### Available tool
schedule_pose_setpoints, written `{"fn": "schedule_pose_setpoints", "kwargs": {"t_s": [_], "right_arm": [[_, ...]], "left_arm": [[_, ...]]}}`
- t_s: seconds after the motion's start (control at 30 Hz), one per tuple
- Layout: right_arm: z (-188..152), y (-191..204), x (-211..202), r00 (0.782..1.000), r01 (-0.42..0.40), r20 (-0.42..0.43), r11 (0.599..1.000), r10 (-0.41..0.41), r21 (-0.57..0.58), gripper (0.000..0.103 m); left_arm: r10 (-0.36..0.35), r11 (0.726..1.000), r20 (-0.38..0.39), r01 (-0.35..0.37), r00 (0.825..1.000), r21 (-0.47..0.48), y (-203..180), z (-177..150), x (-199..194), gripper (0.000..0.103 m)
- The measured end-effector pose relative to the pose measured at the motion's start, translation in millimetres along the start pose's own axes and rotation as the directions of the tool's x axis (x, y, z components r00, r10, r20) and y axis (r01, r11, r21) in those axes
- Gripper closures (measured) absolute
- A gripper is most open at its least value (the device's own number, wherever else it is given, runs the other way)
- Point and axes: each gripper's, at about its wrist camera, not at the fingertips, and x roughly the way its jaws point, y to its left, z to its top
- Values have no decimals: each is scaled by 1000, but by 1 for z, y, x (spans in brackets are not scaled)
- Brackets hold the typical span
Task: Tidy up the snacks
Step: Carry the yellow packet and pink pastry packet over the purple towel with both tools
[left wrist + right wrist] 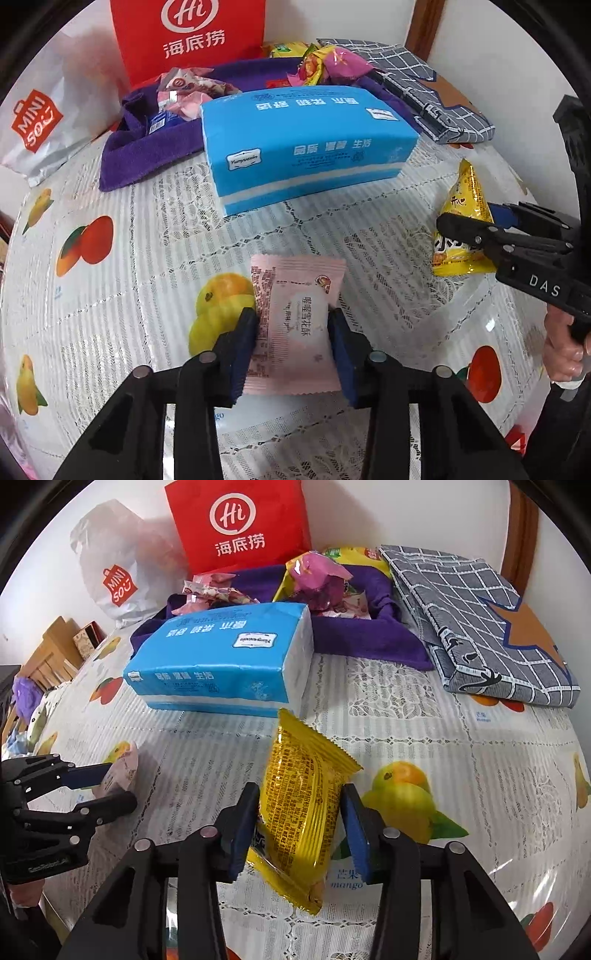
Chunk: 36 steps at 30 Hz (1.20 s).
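My left gripper (292, 325) is shut on a pink snack packet (295, 325), held just above the table; it also shows at the left of the right wrist view (110, 786). My right gripper (300, 808) is shut on a yellow snack packet (303, 805); it also shows at the right of the left wrist view (476, 229), with the yellow packet (461, 221) in it. A purple cloth (147, 155) at the back holds several wrapped snacks (184, 96), also seen in the right wrist view (321, 579).
A blue tissue pack (306, 147) lies mid-table in front of the purple cloth (351, 635). A red bag (192, 37) and a white Miniso bag (40, 122) stand at the back wall. A grey checked folded cloth (480, 620) lies at the back right. The fruit-print tablecloth (110, 258) covers the table.
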Motion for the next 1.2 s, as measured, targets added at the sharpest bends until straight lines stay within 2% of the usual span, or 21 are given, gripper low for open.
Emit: {"fn": "schedule_pose_setpoints", "kwargs": {"t_s": [0.07,0.4,1.2], "right_arm": [[1,0,-4,1000,9,17,1000,-9,0,61],[15,3,-27,998,12,64,1000,-12,12,65],[24,17,-45,996,1,88,1000,-1,0,66]], "left_arm": [[-15,1000,12,15,1000,-12,3,1,-3,72],[-57,997,60,60,997,-53,11,12,-23,72],[-75,991,153,90,985,-96,20,27,-56,72]]}}
